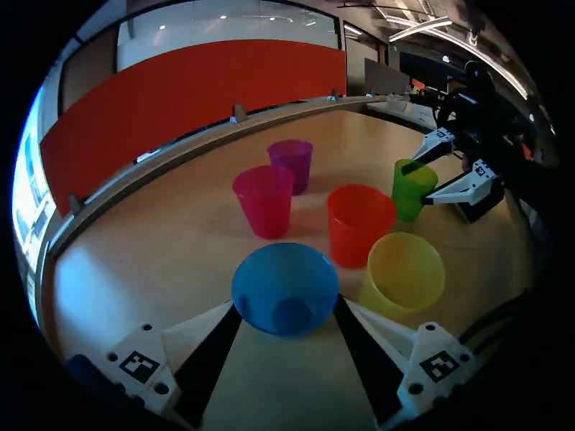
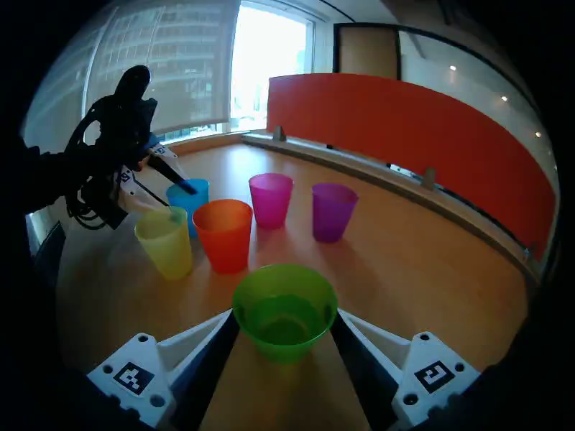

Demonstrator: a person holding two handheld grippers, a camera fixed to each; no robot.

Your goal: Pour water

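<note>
A blue cup (image 1: 285, 287) stands upright between the fingers of my left gripper (image 1: 285, 307), which is shut on it; its inside looks empty. My right gripper (image 2: 285, 320) is shut on an upright green cup (image 2: 285, 310) that seems to hold a little clear liquid. Farther off in the left gripper view, the right gripper (image 1: 424, 179) grips the green cup (image 1: 412, 188). In the right gripper view, the left gripper (image 2: 176, 183) holds the blue cup (image 2: 189, 202) at the far left.
On the wooden table (image 1: 172, 237) between the held cups stand an orange cup (image 1: 359, 224), a yellow cup (image 1: 404, 274), a pink cup (image 1: 264, 200) and a purple cup (image 1: 291, 164). A red partition (image 1: 194, 93) runs along the table's far edge.
</note>
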